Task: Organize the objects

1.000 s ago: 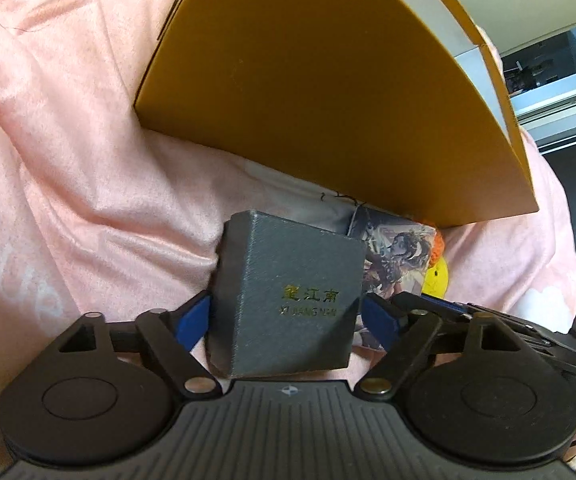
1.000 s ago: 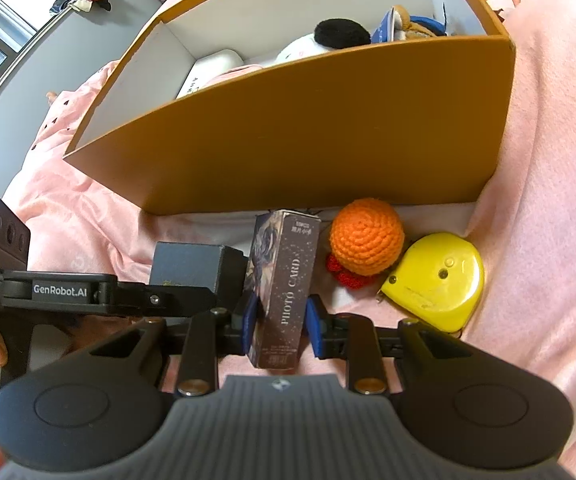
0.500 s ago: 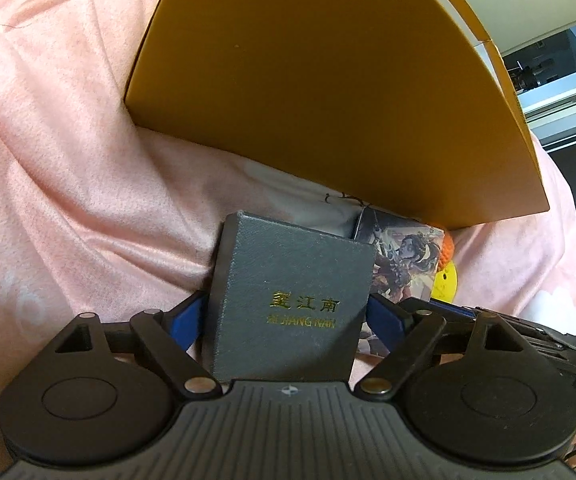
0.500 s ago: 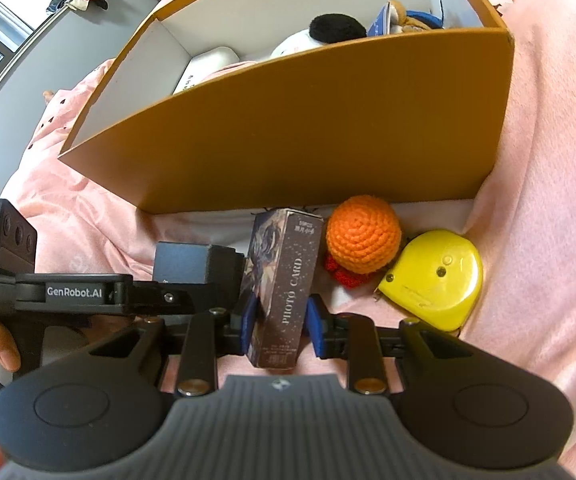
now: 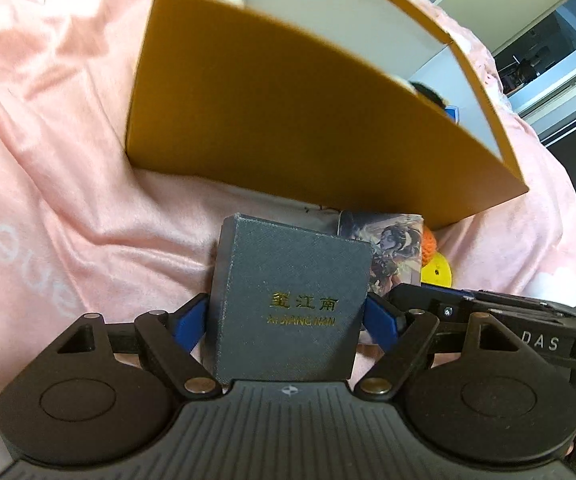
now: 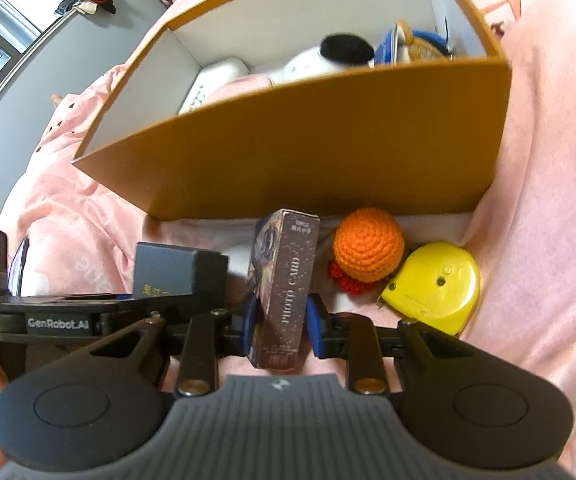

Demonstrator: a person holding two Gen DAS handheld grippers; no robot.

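Observation:
My left gripper (image 5: pixel 285 318) is shut on a dark grey box with gold lettering (image 5: pixel 292 300), held upright just in front of the orange storage box (image 5: pixel 288 120). My right gripper (image 6: pixel 281 322) is shut on a tall narrow photo card box (image 6: pixel 283 292), also upright before the orange storage box (image 6: pixel 308 140). In the right wrist view the grey box (image 6: pixel 175 270) and the left gripper's body show at the left. In the left wrist view the photo card box (image 5: pixel 392 244) stands just right of the grey box.
An orange crocheted ball (image 6: pixel 368 246) and a yellow tape measure (image 6: pixel 434 288) lie on the pink blanket (image 6: pixel 548 160) against the box's front wall. Inside the box are a white and black plush (image 6: pixel 328 58), a white item and blue items. A hand shows at the lower left edge.
The left gripper has lifted with the grey box, so the orange box's open top and inner wall now show. The right gripper has risen slightly with the card box.

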